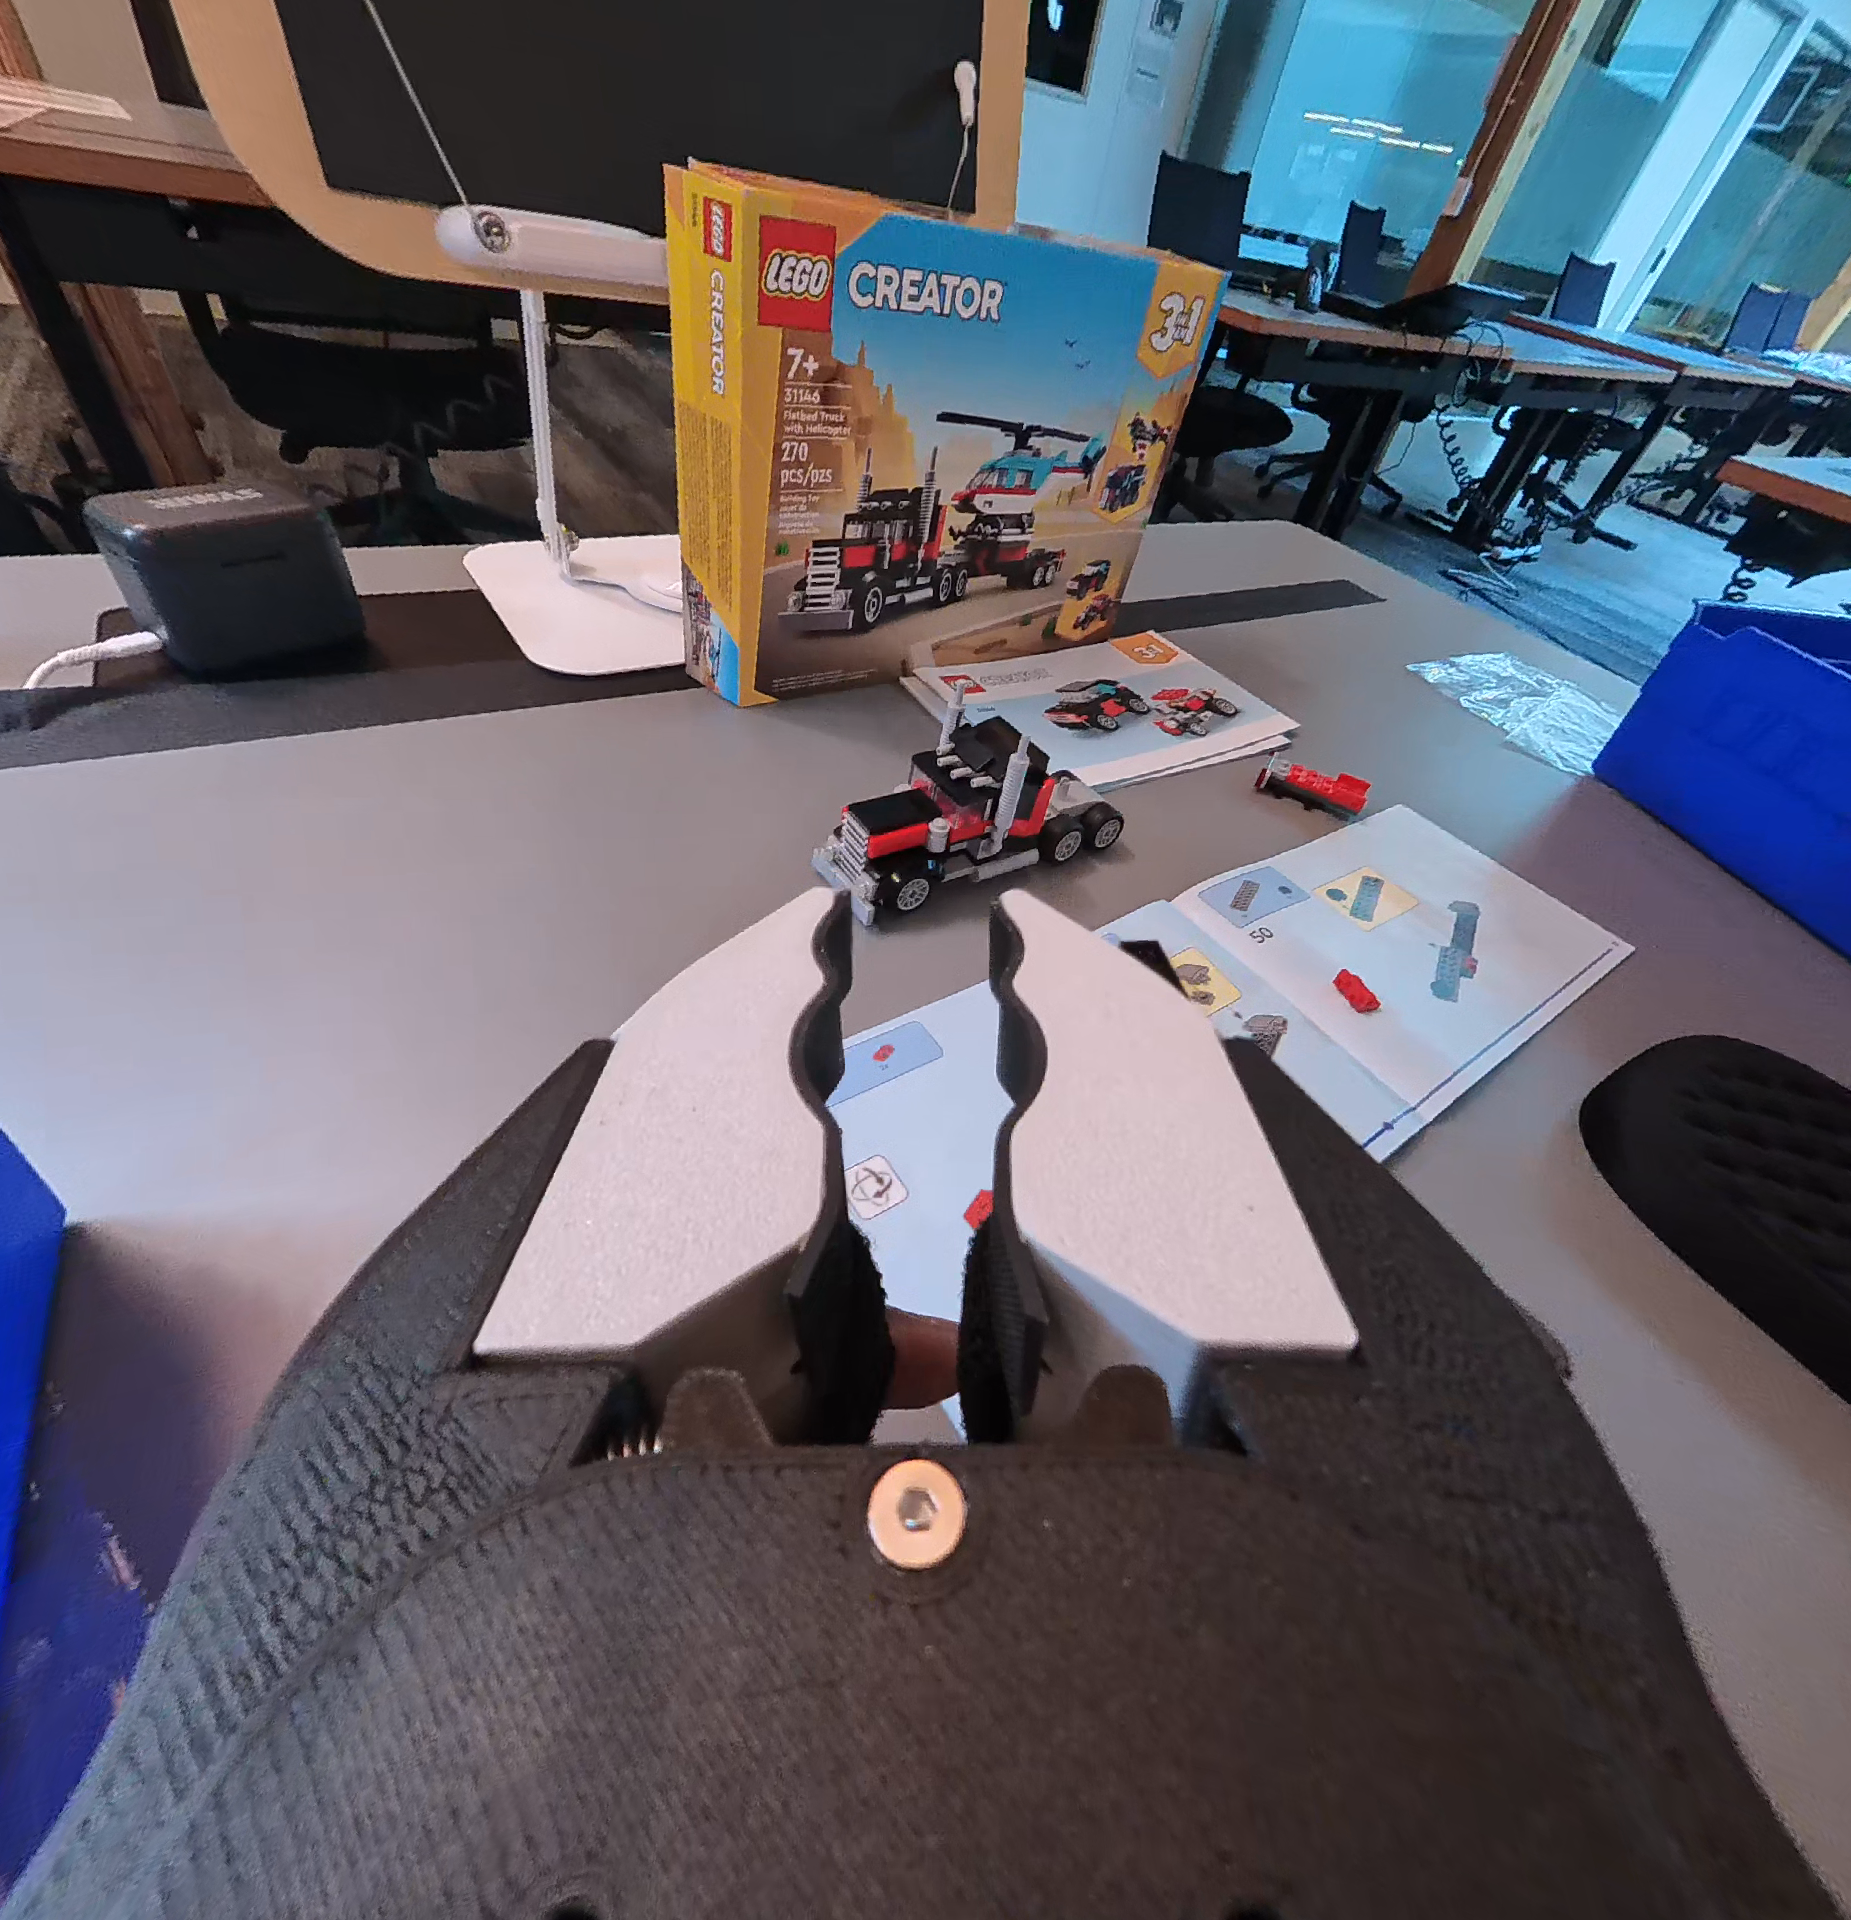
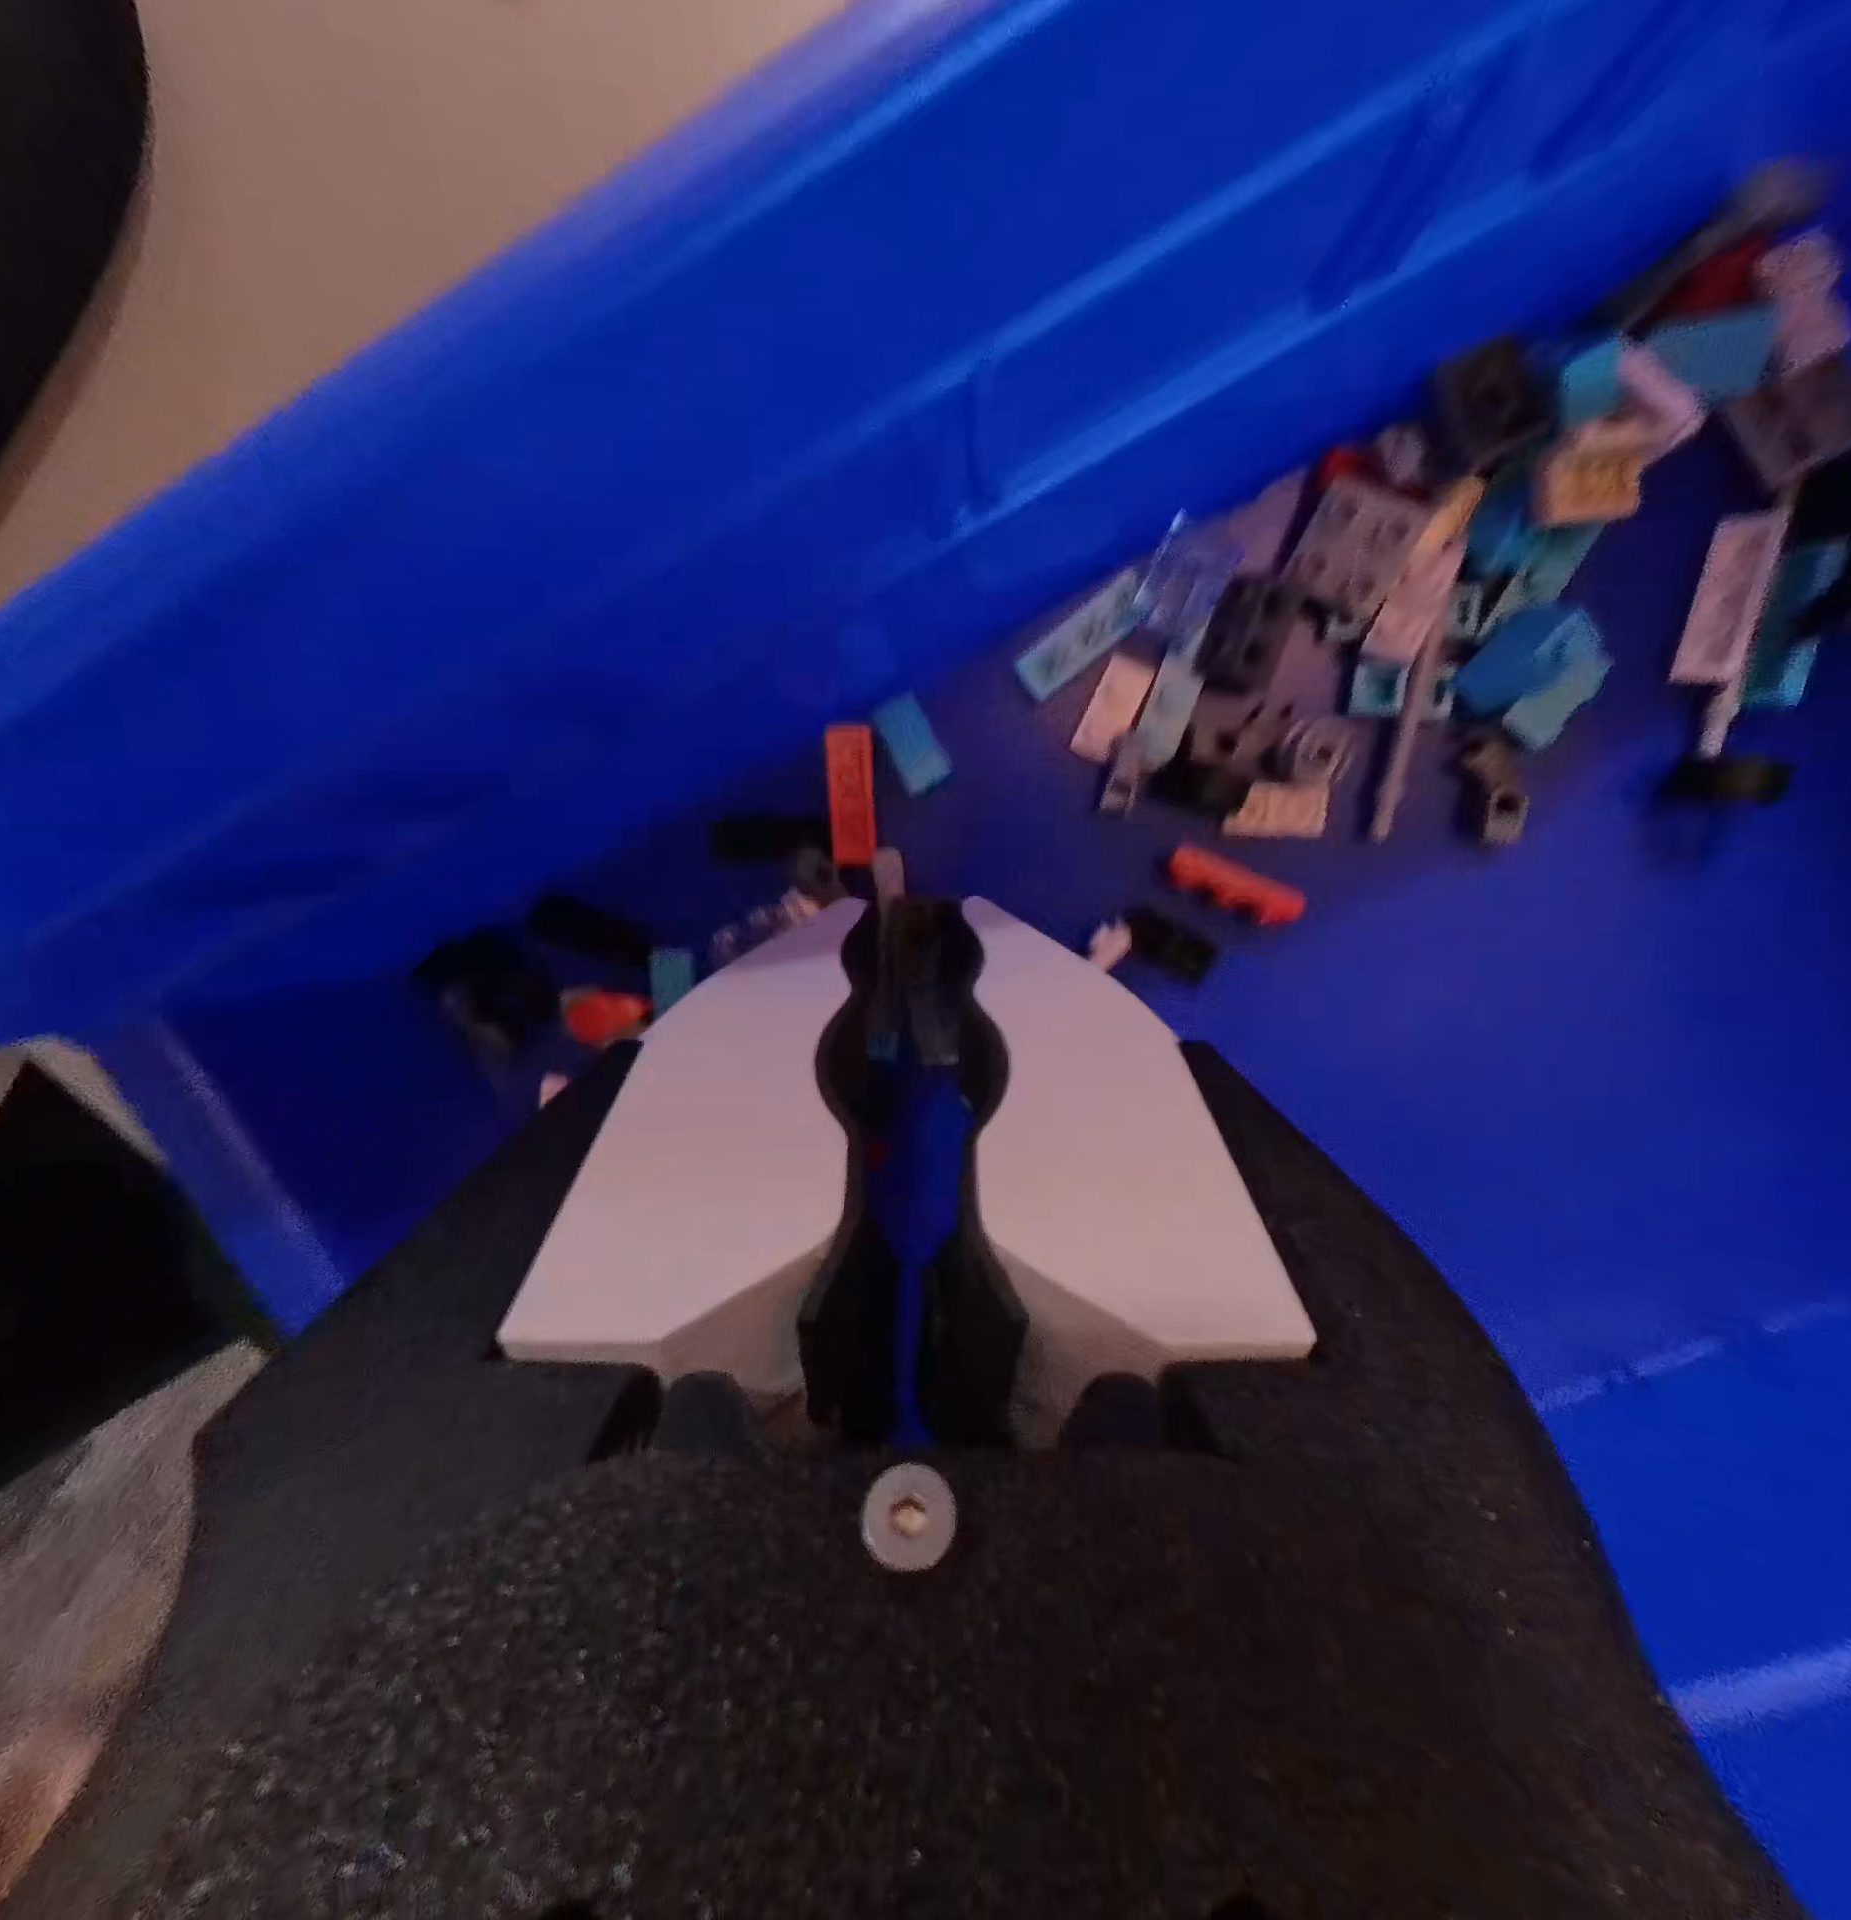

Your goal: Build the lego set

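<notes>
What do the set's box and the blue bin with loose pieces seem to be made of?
Box: printed cardboard, slightly glossy; folded edges and open top flaps show. Blue bin: looks like moulded plastic, smooth with a soft sheen and ribbed walls, though that view is blurred.

Left wrist view: bright, even daylight, sharp centre, fisheye bending at edges, soft shadows on worktop (image 1: 381,935). Right wrist view: dim, heavy motion blur, loose bricks (image 2: 1420,623) smeared upper right.
</notes>
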Demonstrator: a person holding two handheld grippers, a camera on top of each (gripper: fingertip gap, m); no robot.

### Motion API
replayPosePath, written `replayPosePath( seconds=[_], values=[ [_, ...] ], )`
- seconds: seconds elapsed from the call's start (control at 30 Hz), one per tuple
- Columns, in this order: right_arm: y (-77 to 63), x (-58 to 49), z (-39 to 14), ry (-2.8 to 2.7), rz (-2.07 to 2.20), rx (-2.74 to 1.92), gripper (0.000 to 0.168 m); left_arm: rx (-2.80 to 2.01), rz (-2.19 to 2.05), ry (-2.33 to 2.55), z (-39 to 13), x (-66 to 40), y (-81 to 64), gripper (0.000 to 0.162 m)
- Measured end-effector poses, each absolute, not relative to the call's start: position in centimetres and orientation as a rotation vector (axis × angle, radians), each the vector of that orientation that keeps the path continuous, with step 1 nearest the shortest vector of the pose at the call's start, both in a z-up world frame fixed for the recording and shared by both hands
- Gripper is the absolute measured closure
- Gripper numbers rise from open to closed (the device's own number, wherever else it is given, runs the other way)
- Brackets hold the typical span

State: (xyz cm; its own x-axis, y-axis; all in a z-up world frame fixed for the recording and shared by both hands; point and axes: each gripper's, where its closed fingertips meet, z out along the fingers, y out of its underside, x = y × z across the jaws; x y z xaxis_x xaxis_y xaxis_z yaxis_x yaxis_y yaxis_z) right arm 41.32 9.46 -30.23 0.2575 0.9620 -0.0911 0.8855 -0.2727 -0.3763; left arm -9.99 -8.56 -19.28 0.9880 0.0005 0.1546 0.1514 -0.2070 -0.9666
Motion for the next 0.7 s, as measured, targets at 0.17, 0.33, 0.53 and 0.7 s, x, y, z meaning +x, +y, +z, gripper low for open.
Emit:
replayPosePath(
  seconds=[0.17,0.33,0.53,0.7],
  values=[
    [8.1,43.4,-25.7,-1.796,0.348,-2.234,0.132,-1.765,-0.139,-0.119,-19.1,-10.5,-8.6,0.137],
    [12.0,44.7,-23.0,-2.036,0.129,-2.015,0.102,-1.760,-0.147,-0.114,-19.3,-10.3,-8.6,0.137],
    [16.7,41.7,-25.6,-2.178,0.154,-1.756,0.097,-1.761,-0.137,-0.122,-19.7,-10.4,-9.2,0.137],
    [17.3,38.1,-28.2,-2.266,0.318,-1.653,0.073,-1.729,-0.150,-0.157,-19.2,-10.9,-9.6,0.137]
  ],
)
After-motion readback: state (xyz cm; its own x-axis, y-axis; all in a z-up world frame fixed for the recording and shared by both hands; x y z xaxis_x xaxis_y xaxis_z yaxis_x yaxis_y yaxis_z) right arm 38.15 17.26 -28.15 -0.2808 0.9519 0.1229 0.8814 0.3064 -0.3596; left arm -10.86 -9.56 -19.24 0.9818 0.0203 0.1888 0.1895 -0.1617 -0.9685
